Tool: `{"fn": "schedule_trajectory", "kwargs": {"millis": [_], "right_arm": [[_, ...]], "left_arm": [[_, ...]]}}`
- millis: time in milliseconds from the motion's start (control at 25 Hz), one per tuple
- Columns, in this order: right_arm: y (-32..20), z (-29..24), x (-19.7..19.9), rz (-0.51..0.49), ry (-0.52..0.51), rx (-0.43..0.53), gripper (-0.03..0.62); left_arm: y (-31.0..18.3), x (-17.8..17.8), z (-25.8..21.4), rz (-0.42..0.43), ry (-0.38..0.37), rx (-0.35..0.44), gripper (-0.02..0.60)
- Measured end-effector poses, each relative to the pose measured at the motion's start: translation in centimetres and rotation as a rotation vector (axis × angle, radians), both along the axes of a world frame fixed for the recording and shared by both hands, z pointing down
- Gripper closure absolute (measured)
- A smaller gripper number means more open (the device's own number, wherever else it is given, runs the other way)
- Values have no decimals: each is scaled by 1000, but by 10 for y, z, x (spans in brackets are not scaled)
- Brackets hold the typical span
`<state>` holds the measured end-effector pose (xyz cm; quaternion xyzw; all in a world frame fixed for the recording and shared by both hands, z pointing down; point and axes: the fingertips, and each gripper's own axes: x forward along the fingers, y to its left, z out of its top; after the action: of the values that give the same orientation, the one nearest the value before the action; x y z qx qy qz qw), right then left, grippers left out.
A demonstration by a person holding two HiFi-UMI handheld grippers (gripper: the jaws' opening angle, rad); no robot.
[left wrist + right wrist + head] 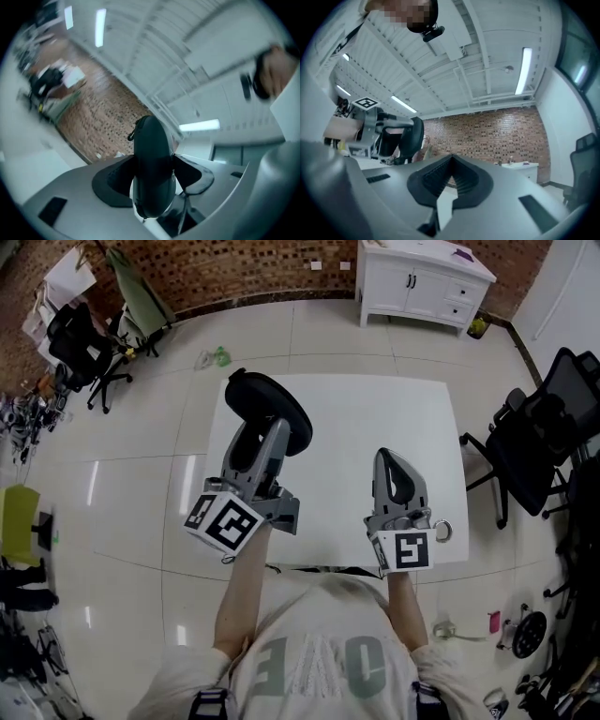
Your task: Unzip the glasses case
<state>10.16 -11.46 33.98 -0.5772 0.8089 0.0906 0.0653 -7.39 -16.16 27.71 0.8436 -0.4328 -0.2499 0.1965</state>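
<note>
Though oval overhead, glasses case (151, 164) edge-on

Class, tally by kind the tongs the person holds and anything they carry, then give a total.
Tongs: 2 (left tongs, right tongs)
Glasses case: 1
Total: 3

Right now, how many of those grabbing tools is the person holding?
2. The left gripper, at the head view's left, clamps the black glasses case; the right gripper, beside it over the white table, is shut and empty.
</note>
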Motion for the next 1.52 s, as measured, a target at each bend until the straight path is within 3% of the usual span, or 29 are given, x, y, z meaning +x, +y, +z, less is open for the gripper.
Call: {"fn": "schedule_trajectory", "kwargs": {"millis": [80, 120, 240, 280, 360, 480, 920, 960, 1040, 1280, 1400, 1520], "right_arm": [[-2, -5, -5, -19, 64, 23, 597], [-2, -9, -18, -33, 116, 48, 597], [4, 6, -67, -116, 396, -16, 595], [6, 7, -83, -149, 417, -25, 595], [6, 0, -109, -229, 354, -2, 534], [0, -6, -121, -302, 278, -9, 514], [-19, 1, -131, -254, 321, -31, 515], [-19, -1, -130, -241, 326, -26, 585], [-19, -1, -130, -235, 319, -29, 594], [-24, 26, -131, -239, 313, -139, 595], [-28, 32, -126, -229, 317, -161, 594], [-33, 36, -114, -212, 303, -187, 594]], "left_arm": [[0, -22, -10, 18, 200, -35, 313], [0, -28, -16, 14, 224, -33, 313], [-1, -26, -26, 1, 156, -18, 313], [-1, -23, -28, 0, 138, -12, 313], [0, -16, -29, 2, 110, -1, 313], [1, -4, -28, 17, 103, 2, 313], [0, 12, -24, 52, 81, -5, 313], [0, 12, -24, 54, 80, -6, 313], [-1, 12, -24, 63, 70, 5, 313], [7, 23, -8, 99, -148, 80, 313], [9, 23, -2, 110, -185, 82, 313], [11, 23, 5, 130, -173, 58, 316]]}}
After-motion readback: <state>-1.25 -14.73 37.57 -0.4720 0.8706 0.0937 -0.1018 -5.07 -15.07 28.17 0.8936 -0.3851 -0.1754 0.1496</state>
